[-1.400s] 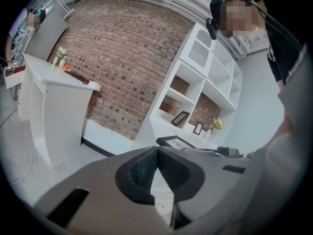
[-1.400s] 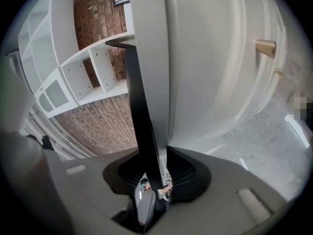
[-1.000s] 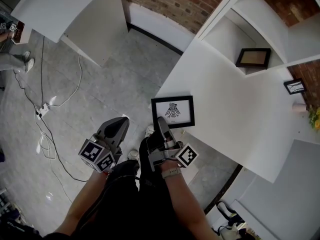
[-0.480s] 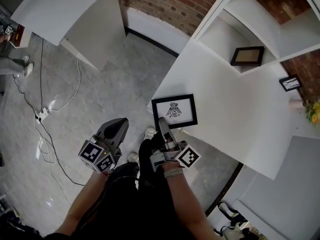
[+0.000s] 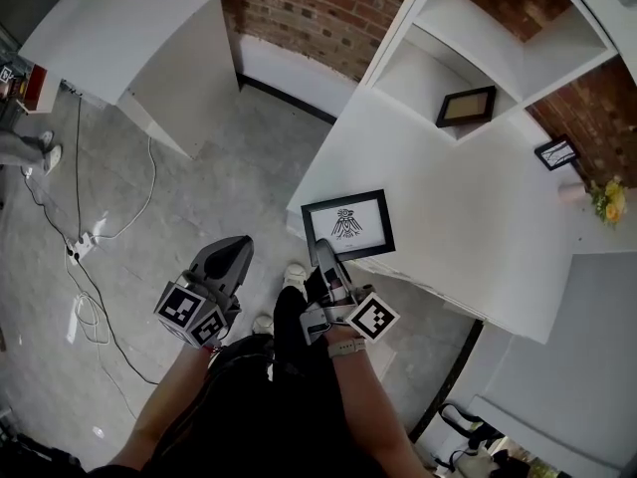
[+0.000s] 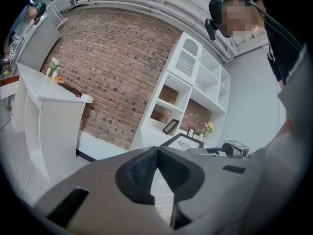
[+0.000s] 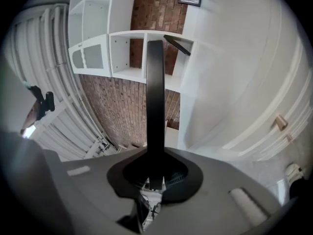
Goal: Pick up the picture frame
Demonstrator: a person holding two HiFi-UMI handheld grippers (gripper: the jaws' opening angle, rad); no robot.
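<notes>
The black picture frame (image 5: 347, 225) with a bird drawing sits at the near corner of the white table (image 5: 468, 227). My right gripper (image 5: 323, 253) is shut on its near edge, and its jaws have just been closing on that edge. In the right gripper view the frame (image 7: 155, 102) shows edge-on as a dark bar running out from between the jaws of my right gripper (image 7: 155, 179). My left gripper (image 5: 237, 253) hangs to the left over the floor, shut and holding nothing; its pads meet (image 6: 157, 152). The frame (image 6: 183, 142) also shows beyond it.
Two smaller frames stand farther back, one in the shelf (image 5: 468, 107) and one on the table (image 5: 556, 152), near yellow flowers (image 5: 604, 202). A white counter (image 5: 129, 28) stands at the upper left. Cables and a power strip (image 5: 85, 225) lie on the grey floor.
Both grippers have risen a little. The right one has rolled while gripping the frame's near edge. The head view has shifted, so the shelf and table sit higher in the picture.
</notes>
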